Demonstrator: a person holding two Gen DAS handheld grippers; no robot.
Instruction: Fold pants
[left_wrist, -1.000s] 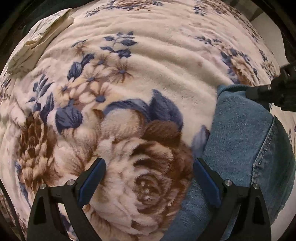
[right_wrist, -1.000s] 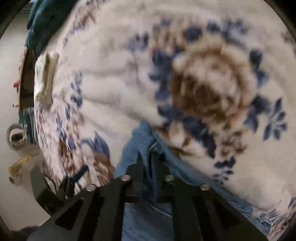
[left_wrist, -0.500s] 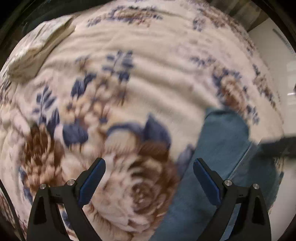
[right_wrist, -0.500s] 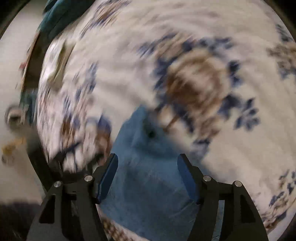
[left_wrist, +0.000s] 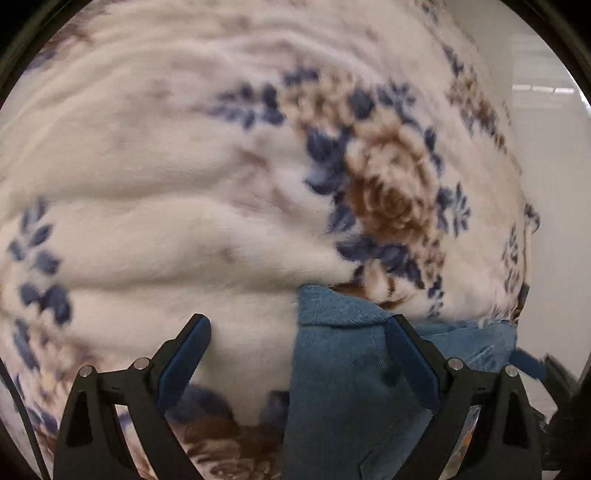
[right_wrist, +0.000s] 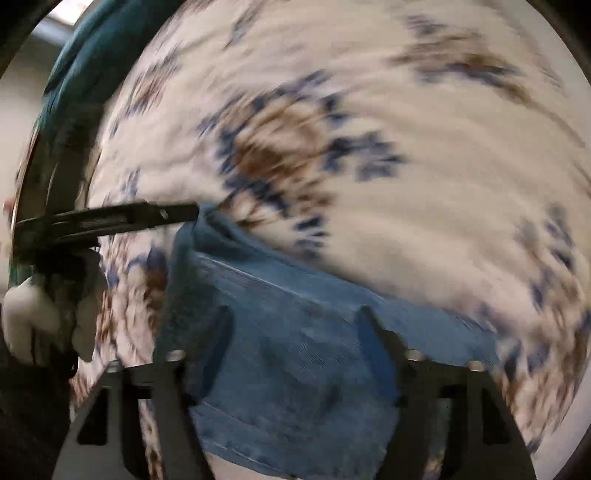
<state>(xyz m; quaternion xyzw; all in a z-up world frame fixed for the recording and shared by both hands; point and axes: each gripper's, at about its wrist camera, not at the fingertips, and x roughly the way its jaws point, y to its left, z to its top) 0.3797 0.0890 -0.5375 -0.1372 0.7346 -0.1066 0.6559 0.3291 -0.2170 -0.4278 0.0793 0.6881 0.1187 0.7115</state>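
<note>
Right gripper: jaws have just been opening and now stand wide, pads clear of the cloth; a second ago they were pinched shut on a raised ridge of denim, which has since dropped flat. The pants, a folded blue denim bundle, lie on the blanket directly beyond and under these fingers, spanning the gap between them without being pressed. Left gripper: jaws spread wide, nothing clamped, same spread as in both earlier frames. What lies beneath it has changed: earlier the big brown rose of the blanket sat between its fingers with the denim off to the right; now the left edge and top corner of the pants reach in between the fingers, mostly under the right-hand finger. From the right wrist view the left gripper comes in as a dark bar from the left, its tip at the far left corner of the denim; contact cannot be told through the blur. Around: cream floral blanket on all sides, rippled beyond the fingers. Pale floor lies past its right edge. Dark teal cloth upper left of the right gripper, well apart. White-gloved hand at lower left behind the bar. Both views are motion-blurred.
</note>
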